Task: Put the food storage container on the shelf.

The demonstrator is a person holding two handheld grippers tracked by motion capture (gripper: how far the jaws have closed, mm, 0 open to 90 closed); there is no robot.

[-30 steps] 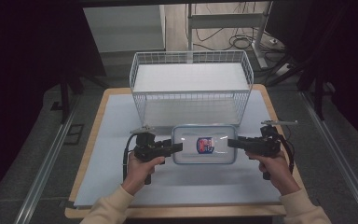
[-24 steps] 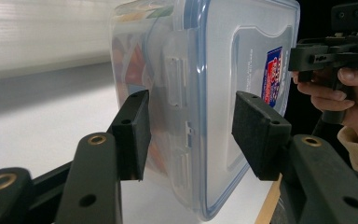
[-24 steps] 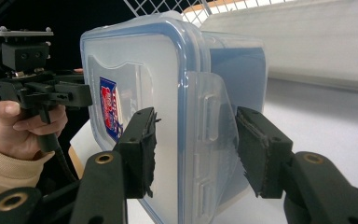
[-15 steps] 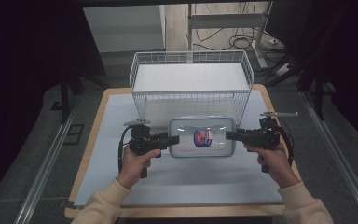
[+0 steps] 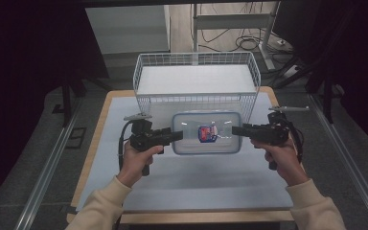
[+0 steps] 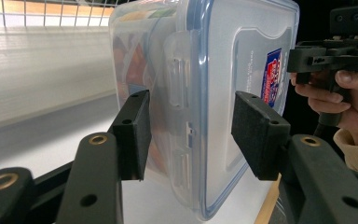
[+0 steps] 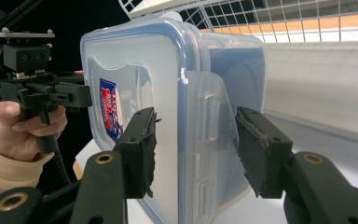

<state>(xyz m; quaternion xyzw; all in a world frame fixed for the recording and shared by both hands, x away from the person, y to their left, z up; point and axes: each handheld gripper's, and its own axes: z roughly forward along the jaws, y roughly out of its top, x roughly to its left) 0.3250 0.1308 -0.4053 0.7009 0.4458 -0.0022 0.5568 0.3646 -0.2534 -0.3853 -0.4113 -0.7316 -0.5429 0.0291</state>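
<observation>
I have the clear rectangular plastic box with a blue-rimmed snap lid (image 5: 206,133) between my two tools, just in front of the white wire basket (image 5: 195,79) at the back of the worktop (image 5: 182,184). My left tool (image 6: 189,128) has its jaws spread either side of one end latch; my right tool (image 7: 193,140) straddles the opposite latch the same way. I cannot tell whether the pads actually press the plastic. My worry is grip: the walls look slick and the latch flaps may flex, so if one side lets go, I expect the box to tip and drop short of the basket.
</observation>
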